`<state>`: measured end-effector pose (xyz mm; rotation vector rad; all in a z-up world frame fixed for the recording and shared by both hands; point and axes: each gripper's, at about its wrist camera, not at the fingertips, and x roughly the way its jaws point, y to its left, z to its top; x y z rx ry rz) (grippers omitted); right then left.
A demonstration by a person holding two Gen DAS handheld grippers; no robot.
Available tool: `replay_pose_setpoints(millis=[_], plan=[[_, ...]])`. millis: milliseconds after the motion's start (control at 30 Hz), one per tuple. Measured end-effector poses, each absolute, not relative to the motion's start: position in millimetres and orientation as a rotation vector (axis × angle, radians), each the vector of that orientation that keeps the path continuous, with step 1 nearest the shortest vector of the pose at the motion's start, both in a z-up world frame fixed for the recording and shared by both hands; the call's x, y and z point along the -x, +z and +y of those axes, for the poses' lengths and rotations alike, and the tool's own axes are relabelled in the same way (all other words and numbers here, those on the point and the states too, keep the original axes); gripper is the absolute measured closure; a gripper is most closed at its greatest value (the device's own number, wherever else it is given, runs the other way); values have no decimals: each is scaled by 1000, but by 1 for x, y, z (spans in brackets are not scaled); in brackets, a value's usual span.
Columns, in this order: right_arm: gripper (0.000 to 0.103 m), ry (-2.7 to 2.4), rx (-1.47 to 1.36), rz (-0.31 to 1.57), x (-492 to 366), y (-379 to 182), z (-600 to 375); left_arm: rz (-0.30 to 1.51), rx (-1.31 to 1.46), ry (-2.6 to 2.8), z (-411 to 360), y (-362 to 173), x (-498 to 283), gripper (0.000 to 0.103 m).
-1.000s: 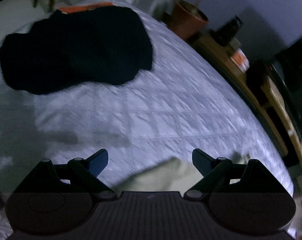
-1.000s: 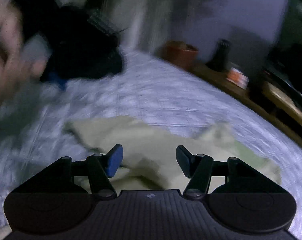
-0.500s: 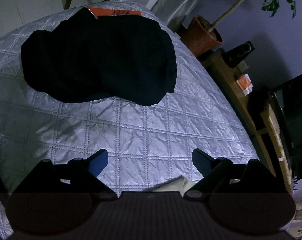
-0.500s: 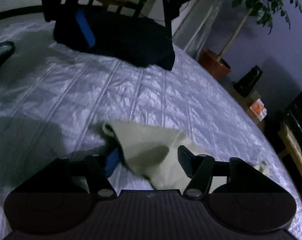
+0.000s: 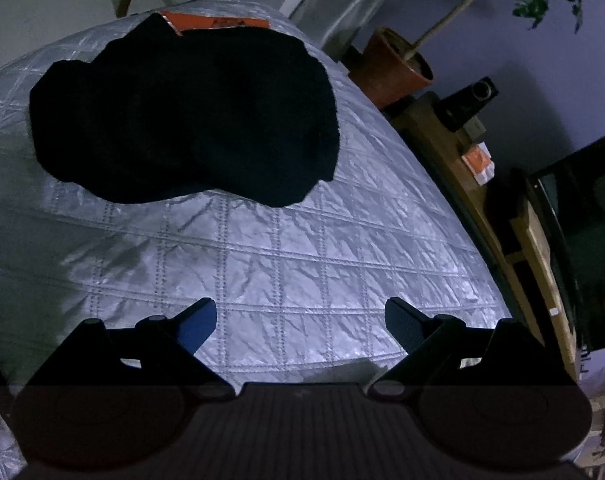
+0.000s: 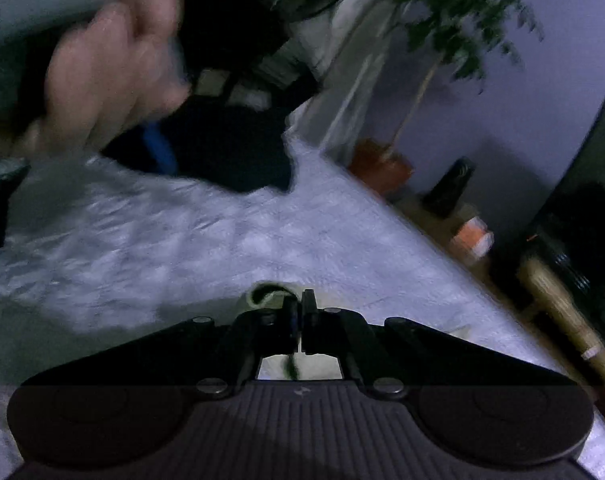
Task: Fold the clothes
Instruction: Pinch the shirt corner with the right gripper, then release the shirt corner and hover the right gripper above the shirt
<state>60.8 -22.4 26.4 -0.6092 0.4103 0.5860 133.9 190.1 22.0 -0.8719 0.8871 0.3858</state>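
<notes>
A pale yellow-green cloth [image 6: 262, 296] pokes out in front of my right gripper [image 6: 300, 312], which is shut on its edge; more of the cloth shows below the pads. In the left wrist view my left gripper [image 5: 300, 320] stands wide open above the quilt with nothing between its fingers, and a sliver of the pale cloth [image 5: 342, 372] shows just under it. A black garment [image 5: 182, 120] lies spread at the far end of the silver quilted bed cover [image 5: 282, 272]. The black garment [image 6: 230, 152] also shows in the blurred right wrist view.
A person's hand [image 6: 110, 64] holding the other gripper fills the upper left of the right wrist view. An orange item [image 5: 218, 22] peeks from under the black garment. Right of the bed stand a potted plant [image 5: 394, 64], a wooden shelf [image 5: 482, 200] and a dark screen [image 5: 582, 208].
My right gripper has shut on the pale cloth's edge and lifted it, and its view has swung and blurred. The left gripper has stayed open, its view tilting slightly toward the black garment.
</notes>
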Motion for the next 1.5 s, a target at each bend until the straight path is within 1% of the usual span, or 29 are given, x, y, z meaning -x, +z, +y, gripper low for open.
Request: replay_pose_setpoints(millis=[200, 267, 333, 500, 633, 667, 700, 733, 800, 867, 967, 1000, 1033, 1067, 1100, 1133, 1167, 1200, 1233, 1267, 1367, 1467, 1500], plan=[[102, 353, 598, 314, -59, 92, -96, 914, 850, 329, 171, 19, -142, 14], [102, 284, 593, 325, -50, 101, -124, 925, 837, 309, 162, 17, -146, 14], [102, 236, 611, 372, -34, 96, -147, 937, 818, 291, 153, 15, -149, 14], [102, 198, 691, 580, 7, 59, -187, 958, 784, 263, 138, 12, -154, 14], [100, 192, 712, 753, 16, 33, -205, 970, 768, 247, 128, 10, -157, 14], [99, 196, 720, 801, 16, 26, -208, 972, 762, 242, 125, 10, -158, 14], [92, 209, 737, 866, 13, 19, -209, 975, 756, 238, 123, 10, -159, 14], [84, 223, 747, 920, 9, 13, -210, 979, 751, 233, 121, 9, -160, 14], [81, 242, 763, 946, 8, 9, -211, 988, 739, 225, 116, 8, -161, 14], [81, 231, 746, 929, 8, 15, -215, 994, 729, 220, 112, 7, -163, 14], [77, 253, 639, 855, 7, 36, -220, 992, 726, 219, 110, 7, -164, 14], [70, 264, 601, 823, 6, 43, -219, 990, 724, 220, 110, 8, -164, 14], [54, 270, 563, 786, 2, 48, -214, 988, 722, 222, 110, 8, -164, 14], [48, 283, 532, 760, -2, 53, -208, 990, 718, 225, 110, 8, -164, 14], [46, 308, 528, 766, -7, 54, -201, 992, 714, 229, 109, 7, -164, 14], [45, 336, 556, 811, -12, 51, -195, 995, 716, 230, 110, 6, -164, 14], [48, 361, 594, 867, -15, 44, -190, 999, 720, 230, 111, 5, -165, 14], [60, 360, 601, 859, -14, 40, -191, 1000, 723, 229, 111, 5, -165, 14], [60, 361, 577, 850, -14, 39, -194, 1000, 725, 229, 112, 5, -165, 14], [61, 366, 484, 842, -18, 45, -201, 999, 724, 230, 112, 5, -165, 14], [59, 388, 248, 820, -36, 64, -215, 996, 722, 233, 113, 5, -164, 14], [53, 432, 40, 781, -60, 82, -226, 997, 724, 236, 114, 5, -164, 14], [48, 429, -10, 759, -66, 86, -229, 1000, 728, 237, 114, 4, -164, 14]])
